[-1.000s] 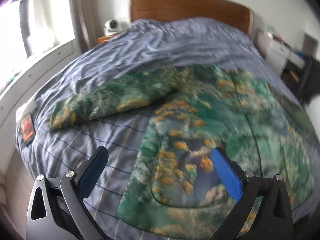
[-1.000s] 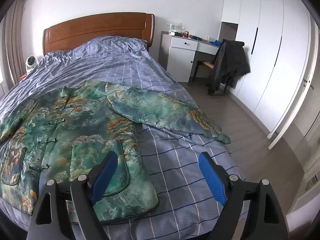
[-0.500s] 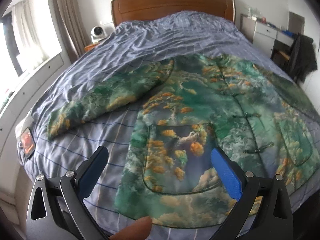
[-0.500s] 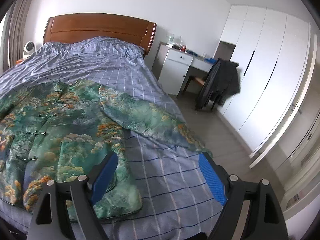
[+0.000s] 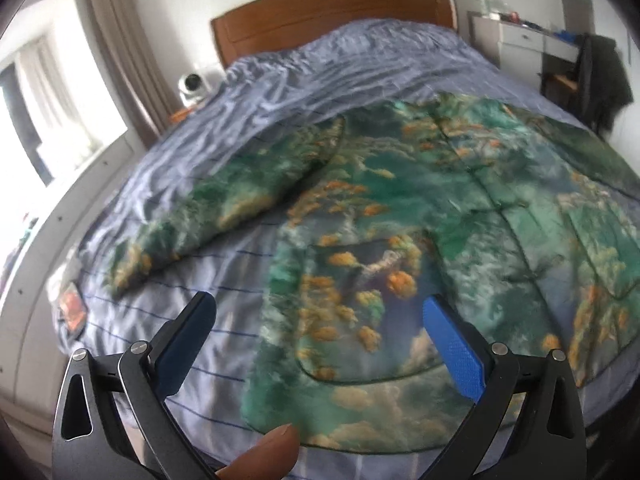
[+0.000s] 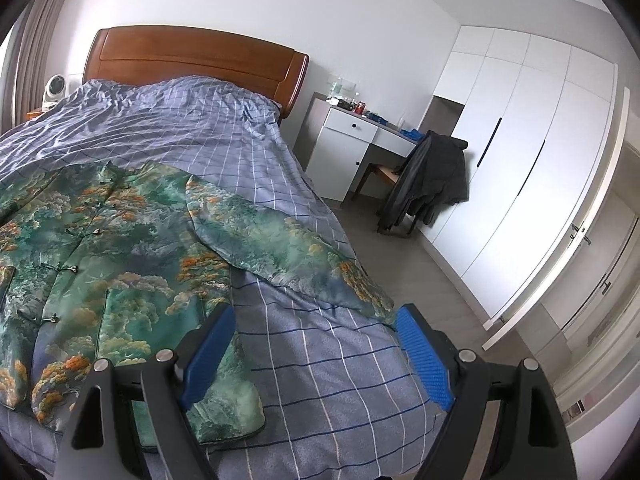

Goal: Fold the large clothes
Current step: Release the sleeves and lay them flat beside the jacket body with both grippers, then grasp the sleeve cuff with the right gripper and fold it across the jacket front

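Note:
A green padded jacket (image 5: 420,208) with orange cloud print lies spread flat, front up, on the bed (image 5: 224,288). Its left sleeve (image 5: 224,208) stretches toward the bed's left edge. In the right wrist view the jacket (image 6: 104,264) fills the lower left and its other sleeve (image 6: 288,244) reaches toward the bed's right edge. My left gripper (image 5: 320,312) hovers open above the jacket's lower left corner and pocket, holding nothing. My right gripper (image 6: 316,324) hangs open above the bare bedcover between the hem and the right sleeve cuff. A fingertip (image 5: 268,452) shows at the bottom of the left wrist view.
The blue checked bedcover (image 6: 224,144) runs up to a wooden headboard (image 6: 192,60). A white desk (image 6: 352,140) and a chair with a dark coat (image 6: 432,176) stand right of the bed, before white wardrobes (image 6: 520,168). A small fan (image 5: 194,84) and a window with curtains (image 5: 120,64) are on the left.
The left wrist view has shifted and rolled, bringing the jacket's lower left corner closer under the open fingers. The right wrist view has rolled toward the wardrobe. Both grippers stayed open.

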The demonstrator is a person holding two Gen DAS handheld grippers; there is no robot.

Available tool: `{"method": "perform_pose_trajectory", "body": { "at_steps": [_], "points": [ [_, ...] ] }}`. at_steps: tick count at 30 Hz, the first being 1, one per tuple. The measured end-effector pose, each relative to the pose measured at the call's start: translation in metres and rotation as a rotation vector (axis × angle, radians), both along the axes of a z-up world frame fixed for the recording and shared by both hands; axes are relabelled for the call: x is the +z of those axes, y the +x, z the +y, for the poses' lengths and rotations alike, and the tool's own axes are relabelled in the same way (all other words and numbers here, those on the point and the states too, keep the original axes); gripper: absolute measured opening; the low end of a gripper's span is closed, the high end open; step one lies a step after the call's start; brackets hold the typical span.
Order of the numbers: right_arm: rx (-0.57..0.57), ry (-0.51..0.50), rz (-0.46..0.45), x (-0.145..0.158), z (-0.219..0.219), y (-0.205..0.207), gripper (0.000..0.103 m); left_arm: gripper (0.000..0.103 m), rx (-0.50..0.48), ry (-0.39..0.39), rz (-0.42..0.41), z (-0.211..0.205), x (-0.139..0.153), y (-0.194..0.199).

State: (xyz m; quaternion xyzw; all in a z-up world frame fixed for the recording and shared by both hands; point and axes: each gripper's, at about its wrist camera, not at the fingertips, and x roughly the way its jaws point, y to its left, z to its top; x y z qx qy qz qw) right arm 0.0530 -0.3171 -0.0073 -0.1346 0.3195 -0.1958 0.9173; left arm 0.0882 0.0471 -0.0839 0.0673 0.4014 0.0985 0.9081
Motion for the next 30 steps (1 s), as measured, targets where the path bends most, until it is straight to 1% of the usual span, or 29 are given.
{"method": "perform_pose_trajectory", "body": {
  "at_steps": [2, 5, 8, 12, 16, 18, 20, 22, 24, 25, 26, 28, 29, 30],
  "points": [
    [-0.004, -0.009, 0.009, -0.001, 0.0, 0.001, 0.085, 0.103, -0.01, -0.03, 0.013, -0.001, -0.001, -0.001],
    [-0.005, -0.015, 0.02, -0.003, 0.0, 0.002, 0.085, 0.103, -0.006, -0.05, 0.022, 0.0, 0.0, -0.002],
    [-0.005, -0.017, 0.029, -0.003, -0.002, 0.002, 0.085, 0.103, -0.004, -0.095, 0.028, 0.003, 0.002, 0.0],
    [-0.007, -0.016, 0.034, -0.004, -0.003, 0.004, 0.085, 0.103, 0.029, -0.108, 0.009, 0.008, 0.005, -0.002],
    [-0.005, -0.012, 0.043, -0.006, -0.003, 0.006, 0.085, 0.103, 0.033, -0.106, -0.006, 0.009, 0.009, -0.003],
    [0.011, 0.015, 0.045, -0.008, -0.006, 0.008, 0.085, 0.103, 0.028, -0.11, -0.023, 0.008, 0.012, -0.004],
    [0.061, 0.076, 0.036, -0.011, -0.01, 0.008, 0.085, 0.103, 0.019, -0.124, -0.038, 0.008, 0.016, -0.004],
    [0.133, 0.171, 0.046, -0.025, -0.025, 0.01, 0.085, 0.103, 0.009, -0.141, -0.051, 0.008, 0.019, -0.005],
    [0.144, 0.284, 0.084, -0.041, -0.048, 0.015, 0.085, 0.103, 0.01, -0.137, -0.059, 0.008, 0.021, -0.006],
    [0.145, 0.366, 0.086, -0.049, -0.068, 0.017, 0.085, 0.103, 0.015, -0.131, -0.061, 0.009, 0.021, -0.006],
    [0.129, 0.433, 0.083, -0.055, -0.087, 0.02, 0.085, 0.103, 0.02, -0.125, -0.062, 0.01, 0.02, -0.005],
    [0.06, 0.542, 0.06, -0.061, -0.129, 0.025, 0.085, 0.103, 0.028, -0.126, -0.056, 0.011, 0.018, -0.005],
    [0.034, 0.588, 0.037, -0.062, -0.147, 0.027, 0.085, 0.103, 0.033, -0.133, -0.051, 0.011, 0.017, -0.004],
    [-0.002, 0.657, -0.006, -0.063, -0.174, 0.029, 0.085, 0.103, 0.037, -0.141, -0.047, 0.012, 0.015, -0.004]
  ]
}}
